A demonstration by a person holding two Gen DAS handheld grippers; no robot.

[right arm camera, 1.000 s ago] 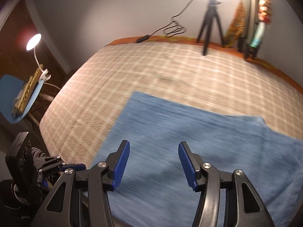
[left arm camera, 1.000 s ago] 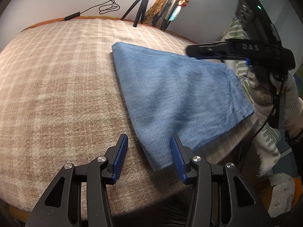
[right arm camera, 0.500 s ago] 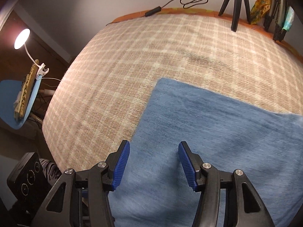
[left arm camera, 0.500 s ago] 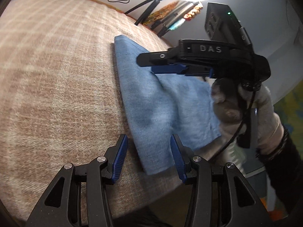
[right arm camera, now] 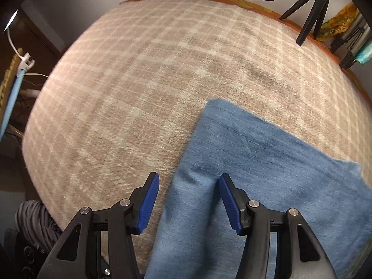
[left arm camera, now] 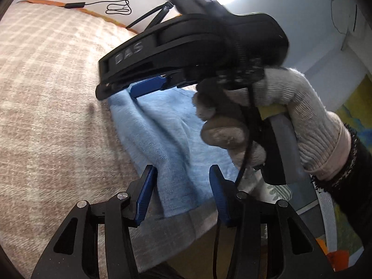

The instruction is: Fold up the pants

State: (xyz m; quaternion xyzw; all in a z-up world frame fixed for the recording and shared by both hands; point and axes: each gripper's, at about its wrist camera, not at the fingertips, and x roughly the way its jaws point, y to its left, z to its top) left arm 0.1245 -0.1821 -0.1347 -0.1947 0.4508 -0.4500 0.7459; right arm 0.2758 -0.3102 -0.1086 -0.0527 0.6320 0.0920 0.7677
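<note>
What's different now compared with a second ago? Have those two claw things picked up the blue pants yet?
Not yet. Both have closed in on the pants' left edge: the right gripper moved across the pants and now straddles that edge; the left gripper came nearer to the end by the bed's edge. Both stayed open, gripping nothing. The pants lie as before on the checked blanket, and the tripod hasn't moved.

We see our left gripper [left arm camera: 181, 193] held wide apart over the near corner of the blue pants [left arm camera: 167, 144], which lie on a plaid blanket [left arm camera: 51, 107]. Just ahead, our gloved right hand [left arm camera: 262, 116] grips the right gripper [left arm camera: 148, 86], which reaches over the far end of the pants. A tripod [left arm camera: 151, 15] and a cable [left arm camera: 116, 7] sit by the wall.
</note>
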